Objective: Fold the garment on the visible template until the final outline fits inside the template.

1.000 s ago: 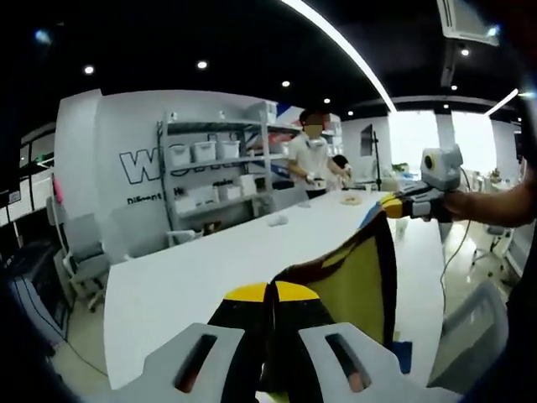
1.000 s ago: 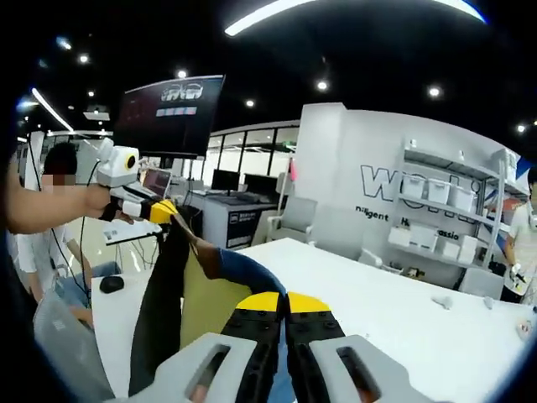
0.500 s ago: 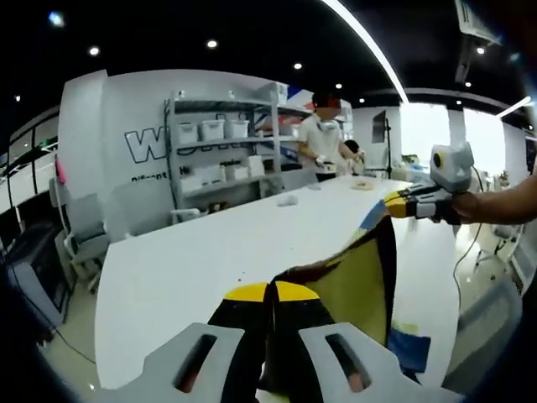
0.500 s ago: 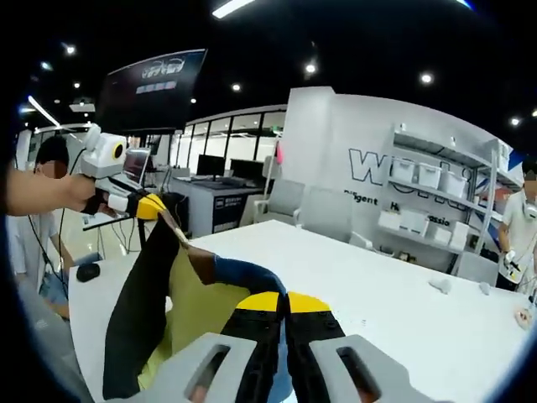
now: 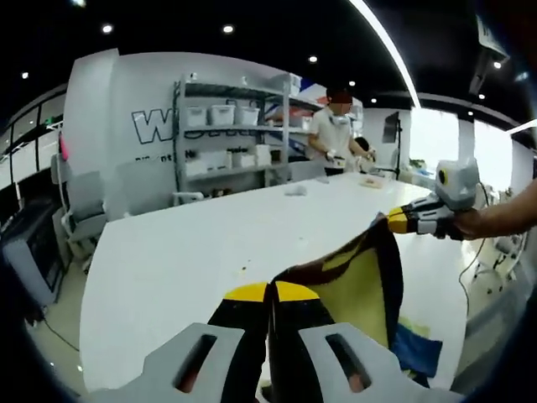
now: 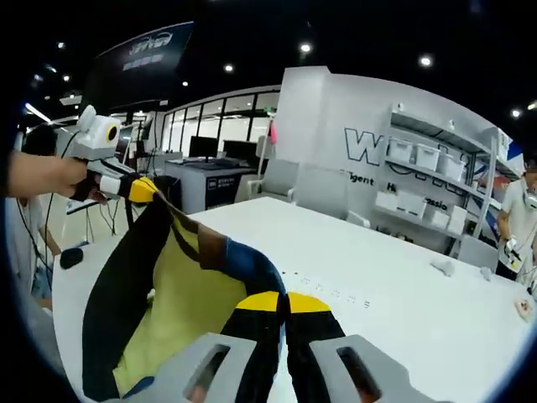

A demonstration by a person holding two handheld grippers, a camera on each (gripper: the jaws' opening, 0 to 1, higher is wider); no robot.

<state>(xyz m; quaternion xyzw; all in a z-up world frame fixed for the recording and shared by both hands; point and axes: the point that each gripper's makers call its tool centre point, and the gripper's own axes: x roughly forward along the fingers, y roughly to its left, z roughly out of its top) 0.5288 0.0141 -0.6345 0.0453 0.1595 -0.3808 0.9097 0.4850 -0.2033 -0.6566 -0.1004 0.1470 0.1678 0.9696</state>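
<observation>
Left tool (image 5: 269, 295) pressed together, pinching one corner of the garment (image 5: 362, 281). Right tool (image 6: 285, 304) likewise clamped on the opposite corner. Garment yellow with black edging, stretched between both tools, raised above the white counter (image 5: 193, 252), its lower edge hanging toward a blue patch (image 5: 417, 346) at the counter's near edge. Beyond the counter, shelving (image 5: 226, 134) with white bins; a person (image 5: 334, 126) standing at the counter's far end.

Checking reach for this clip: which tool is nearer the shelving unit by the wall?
Hard to call. Both tools, left and right, hold the garment above the table, well short of the shelving unit.
</observation>
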